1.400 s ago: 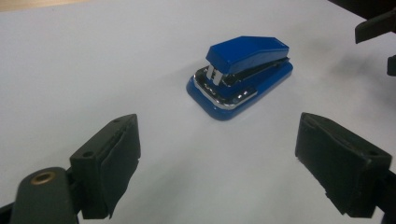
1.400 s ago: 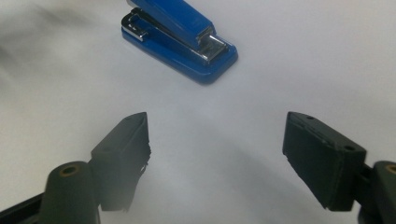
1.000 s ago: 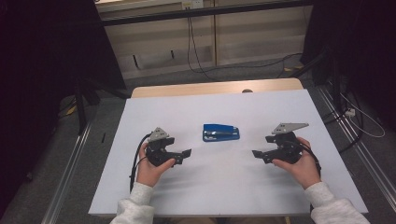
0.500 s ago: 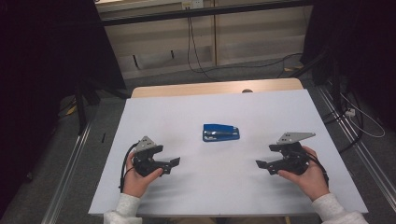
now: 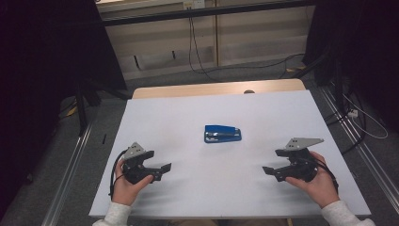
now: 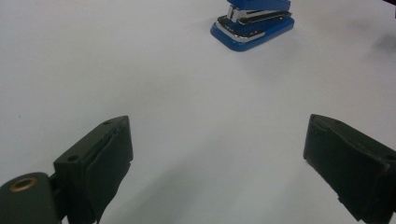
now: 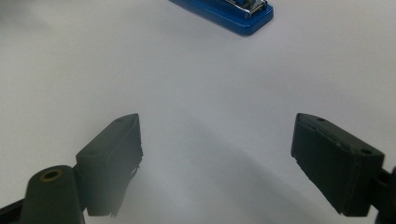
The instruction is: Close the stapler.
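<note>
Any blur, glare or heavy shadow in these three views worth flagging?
High view: white table evenly lit, surroundings very dark, blue stapler clear. Left gripper view: stapler sharp, soft shadow between the jaws. Right gripper view: near jaws hazy, a broad grey shadow on the table; stapler cropped at the top edge.

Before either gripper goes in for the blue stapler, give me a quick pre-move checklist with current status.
1. Left gripper open: ok, its jaws stand wide apart in the left gripper view.
2. Right gripper open: ok, jaws wide apart, nothing between them.
3. Stapler free: ok, it lies alone mid-table, touched by neither gripper.
4. Paths clear: ok, bare white tabletop lies between each gripper and the stapler.
5. Stapler closed: ok as far as visible, blue top down on its base.
6. Stapler loaded: cannot tell.
</note>
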